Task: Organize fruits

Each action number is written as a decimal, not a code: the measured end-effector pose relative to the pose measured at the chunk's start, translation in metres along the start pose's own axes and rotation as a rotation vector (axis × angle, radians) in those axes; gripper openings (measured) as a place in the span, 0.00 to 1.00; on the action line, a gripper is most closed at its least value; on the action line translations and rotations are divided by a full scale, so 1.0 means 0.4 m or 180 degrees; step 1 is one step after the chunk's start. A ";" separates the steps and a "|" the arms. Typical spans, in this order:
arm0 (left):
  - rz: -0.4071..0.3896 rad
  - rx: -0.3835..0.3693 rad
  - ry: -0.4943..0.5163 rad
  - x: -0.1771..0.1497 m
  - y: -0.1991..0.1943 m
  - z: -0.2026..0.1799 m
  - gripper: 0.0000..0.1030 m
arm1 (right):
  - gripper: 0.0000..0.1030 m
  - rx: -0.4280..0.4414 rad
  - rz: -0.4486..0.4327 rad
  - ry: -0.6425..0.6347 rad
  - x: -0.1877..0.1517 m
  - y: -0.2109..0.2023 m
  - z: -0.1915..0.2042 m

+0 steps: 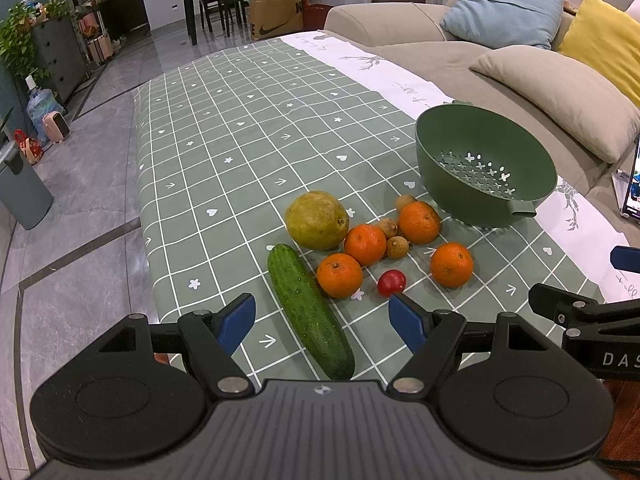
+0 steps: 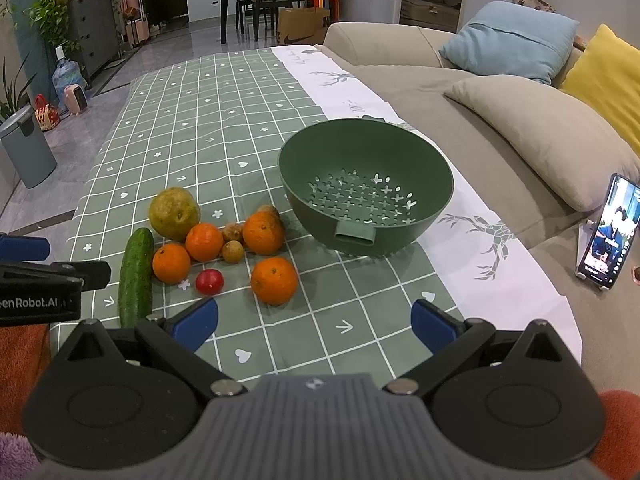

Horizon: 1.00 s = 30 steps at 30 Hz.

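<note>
Resting on a green grid-patterned tablecloth (image 2: 224, 120), a cluster of fruit is seen at ten o'clock of the right gripper (image 2: 314, 322), whose blue-padded fingers (image 2: 196, 324) are spread wide with nothing between them. A dark green perforated plastic colander bowl (image 2: 366, 188) is placed at twelve o'clock, well apart from the nearest round orange tangerine (image 2: 274, 281). A small red tomato (image 2: 209, 281) is just beside it. The left gripper (image 1: 322, 320) is also held spread and empty, with a long bumpy green cucumber (image 1: 310, 312) lying between its fingers at twelve o'clock and a yellow-green pear (image 1: 316, 220) beyond.
</note>
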<state>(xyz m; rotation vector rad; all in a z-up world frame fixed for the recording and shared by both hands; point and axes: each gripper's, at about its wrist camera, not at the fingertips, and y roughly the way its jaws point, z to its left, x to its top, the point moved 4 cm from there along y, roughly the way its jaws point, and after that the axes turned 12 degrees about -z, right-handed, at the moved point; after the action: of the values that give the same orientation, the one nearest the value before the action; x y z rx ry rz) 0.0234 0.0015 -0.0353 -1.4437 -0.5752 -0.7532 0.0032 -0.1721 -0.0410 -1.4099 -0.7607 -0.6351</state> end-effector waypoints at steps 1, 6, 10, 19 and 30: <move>0.0001 0.0002 -0.0005 0.001 -0.001 0.002 0.86 | 0.96 0.0001 0.0004 0.0001 0.000 0.001 0.000; 0.0012 0.0005 -0.0014 0.003 0.000 0.003 0.87 | 0.96 0.0001 0.0015 0.0003 -0.001 0.002 0.001; 0.0015 0.0009 -0.0017 0.003 0.000 0.006 0.86 | 0.96 0.0001 0.0024 0.0017 -0.003 0.003 0.000; 0.0036 0.0002 -0.0019 0.001 0.002 0.006 0.86 | 0.96 0.0008 0.0056 0.0056 -0.009 0.007 -0.004; 0.0009 -0.0018 -0.0038 0.011 0.016 0.007 0.86 | 0.96 0.0062 0.0089 0.0125 -0.012 0.024 -0.007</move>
<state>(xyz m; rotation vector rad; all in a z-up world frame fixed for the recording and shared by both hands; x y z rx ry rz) 0.0312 0.0037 -0.0358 -1.4550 -0.5805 -0.7449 0.0079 -0.1743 -0.0505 -1.3842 -0.7133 -0.6302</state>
